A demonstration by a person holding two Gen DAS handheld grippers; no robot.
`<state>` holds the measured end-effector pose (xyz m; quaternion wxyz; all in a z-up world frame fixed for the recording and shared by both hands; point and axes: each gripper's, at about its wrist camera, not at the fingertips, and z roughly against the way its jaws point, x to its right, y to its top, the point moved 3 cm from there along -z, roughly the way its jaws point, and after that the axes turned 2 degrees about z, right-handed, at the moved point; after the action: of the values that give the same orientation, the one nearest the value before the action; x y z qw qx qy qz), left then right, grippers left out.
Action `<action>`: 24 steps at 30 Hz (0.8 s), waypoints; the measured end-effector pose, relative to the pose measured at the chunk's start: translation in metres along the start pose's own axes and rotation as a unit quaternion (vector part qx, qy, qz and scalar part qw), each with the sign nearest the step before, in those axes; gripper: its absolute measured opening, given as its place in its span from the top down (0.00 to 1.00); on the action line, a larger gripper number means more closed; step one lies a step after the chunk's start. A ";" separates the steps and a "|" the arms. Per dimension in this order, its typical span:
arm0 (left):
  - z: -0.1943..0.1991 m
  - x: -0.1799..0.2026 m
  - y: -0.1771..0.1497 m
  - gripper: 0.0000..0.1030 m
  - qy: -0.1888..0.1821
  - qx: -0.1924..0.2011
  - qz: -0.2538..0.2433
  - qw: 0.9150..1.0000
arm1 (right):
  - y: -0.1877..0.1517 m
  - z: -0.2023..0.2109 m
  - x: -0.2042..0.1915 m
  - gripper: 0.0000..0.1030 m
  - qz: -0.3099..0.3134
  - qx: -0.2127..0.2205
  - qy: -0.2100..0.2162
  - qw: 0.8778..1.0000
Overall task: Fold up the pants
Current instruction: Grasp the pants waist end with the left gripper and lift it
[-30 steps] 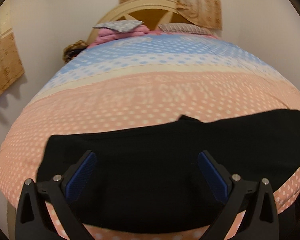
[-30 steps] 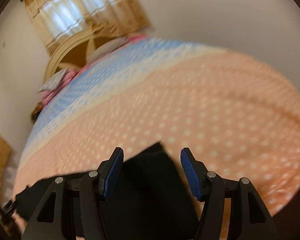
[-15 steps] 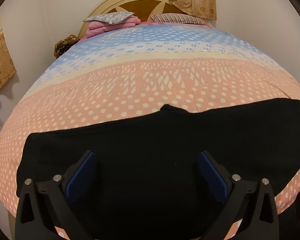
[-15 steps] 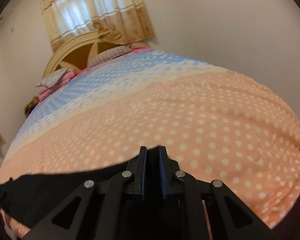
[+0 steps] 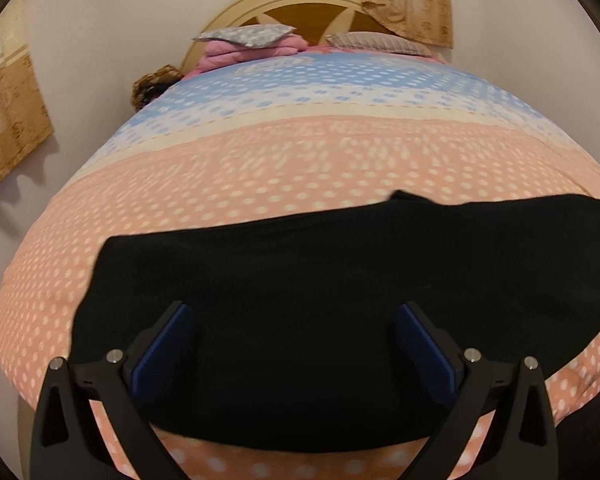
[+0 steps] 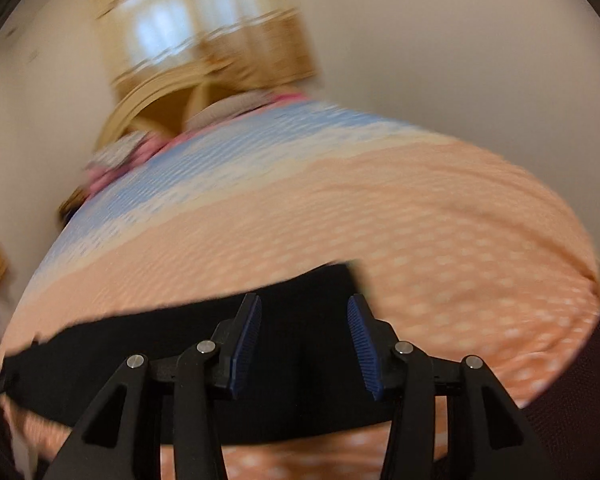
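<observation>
Black pants lie as a long flat band across the near edge of the bed. My left gripper hovers over their middle, wide open, blue pads clear of the cloth. In the blurred right wrist view the pants run from the far left to a corner just past my right gripper. Its jaws are opening above the right end of the pants, and its pads do not press on the cloth.
The bed cover is peach with white dots, blue farther back. Pillows and a pink blanket lie before the arched headboard. Curtains hang behind, and walls stand close on both sides. A dark bundle sits at the far left.
My right gripper shut over the pants' end half a second ago and now stands parted again, and its view has swung and blurred. My left gripper stayed open and shifted slightly over the pants.
</observation>
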<state>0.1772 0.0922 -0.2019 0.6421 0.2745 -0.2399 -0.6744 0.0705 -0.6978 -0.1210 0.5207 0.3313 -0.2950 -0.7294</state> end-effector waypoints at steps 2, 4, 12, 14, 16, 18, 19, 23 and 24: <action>-0.002 -0.015 -0.004 0.00 0.004 -0.004 0.014 1.000 | -0.003 -0.019 -0.019 0.54 0.025 -0.014 0.014 0.999; -0.008 -0.027 -0.009 0.00 0.022 -0.010 0.019 1.000 | -0.005 -0.043 -0.024 0.54 0.025 -0.039 0.008 0.999; -0.010 -0.068 -0.019 0.00 0.021 0.002 0.064 0.998 | 0.008 -0.067 -0.011 0.54 -0.043 -0.039 0.024 0.998; -0.004 -0.071 -0.019 0.00 0.025 0.014 0.062 0.998 | 0.006 -0.050 -0.009 0.54 -0.044 -0.029 0.022 0.998; -0.003 -0.078 -0.016 0.00 0.043 0.013 0.060 0.997 | 0.003 -0.036 -0.001 0.54 -0.043 -0.023 0.006 0.999; -0.003 -0.088 -0.018 0.00 0.050 0.011 0.073 0.996 | -0.002 -0.023 0.006 0.54 -0.050 -0.015 -0.002 0.999; -0.002 -0.095 -0.018 0.00 0.050 0.011 0.082 0.995 | -0.005 -0.016 0.011 0.54 -0.055 -0.013 -0.008 0.998; -0.002 -0.116 -0.021 0.00 0.058 0.018 0.113 0.992 | -0.018 -0.003 0.033 0.54 -0.079 -0.018 -0.033 0.996; -0.006 -0.118 -0.022 0.00 0.059 0.013 0.113 0.992 | -0.022 -0.003 0.039 0.54 -0.090 -0.027 -0.031 0.995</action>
<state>0.1679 0.2113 -0.2134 0.7237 0.2933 -0.2402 -0.5766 0.0512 -0.7288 -0.1469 0.4524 0.3194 -0.2608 -0.7908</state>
